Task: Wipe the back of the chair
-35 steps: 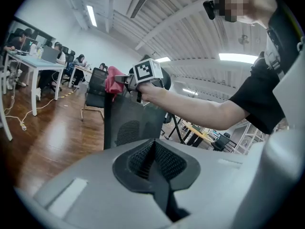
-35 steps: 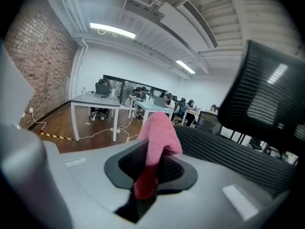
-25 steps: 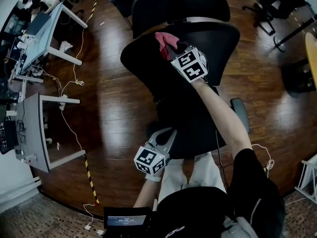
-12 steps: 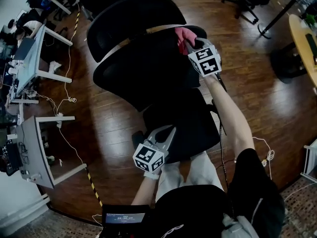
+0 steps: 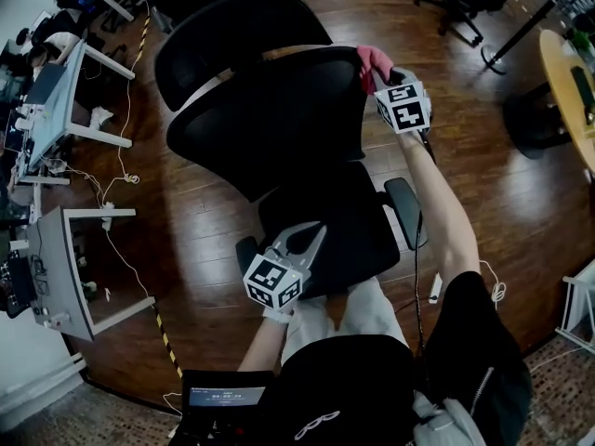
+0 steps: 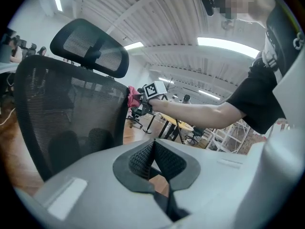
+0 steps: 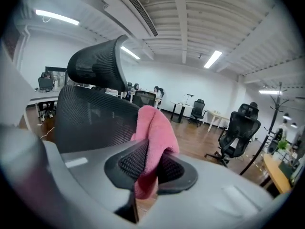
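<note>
Chair back [image 5: 270, 128] black mesh, headrest [image 5: 232, 35] above; right gripper [image 5: 379, 75] pinches pink cloth [image 5: 374, 59]; left gripper [image 5: 302, 240] closed, empty.

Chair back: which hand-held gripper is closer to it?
Right. The right hand-held gripper holds the pink cloth at the chair back's edge. The left hand-held gripper sits down by the seat's front, away from the back.
</note>
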### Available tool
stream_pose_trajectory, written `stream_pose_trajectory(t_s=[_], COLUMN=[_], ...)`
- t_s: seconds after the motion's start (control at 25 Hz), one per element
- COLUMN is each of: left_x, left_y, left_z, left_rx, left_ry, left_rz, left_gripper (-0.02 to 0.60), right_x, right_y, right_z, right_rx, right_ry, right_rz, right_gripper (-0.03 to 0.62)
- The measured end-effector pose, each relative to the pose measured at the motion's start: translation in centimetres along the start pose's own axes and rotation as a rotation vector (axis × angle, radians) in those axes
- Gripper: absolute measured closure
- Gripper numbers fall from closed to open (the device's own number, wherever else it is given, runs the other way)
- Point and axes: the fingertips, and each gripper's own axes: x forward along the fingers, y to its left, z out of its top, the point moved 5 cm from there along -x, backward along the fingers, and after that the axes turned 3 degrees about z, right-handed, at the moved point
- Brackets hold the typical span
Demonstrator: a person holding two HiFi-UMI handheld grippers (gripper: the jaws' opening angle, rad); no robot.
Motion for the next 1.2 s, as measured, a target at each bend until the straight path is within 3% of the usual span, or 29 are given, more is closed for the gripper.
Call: stream_pose_trajectory(t_s=[0.2, 0.36, 0.76, 1.0, 1.2], left_x=[-1.5, -4.7, -10.9, -13.5, -15.1], left_y=[-0.8, 1.2, -0.2, -1.4, -2.1], left_z=[1.8, 3.1, 5.8, 5.3, 4.3], left_rx=[0.009, 0.016, -0.033, -0.136, -0.170], left_ry=[-0.041, -0.080, -0.235, -0.334, -0.397], left_rz=[0.050, 0.088, 0.090, 0.016, 0.014], left_gripper=[0.594, 0.593, 0.593, 0.592, 0.595], right_x=[-3.3, -7.6, -18.8, -25.2, -28.5], right_y=[-1.1, 1.4, 14.1, 22.8, 28.2], right_z=[0.4, 1.6, 4.7, 4.8, 3.2], right_rx=[-0.014, -0.007, -0.107, -0.163, -0.226], right_ry=[-0.002, -0.035, -0.136, -0.264, -0.290], right_rz=[0.040, 0.054, 0.205, 0.359, 0.467], right_gripper=[0.551, 0.551, 0.551, 0.553, 0.553])
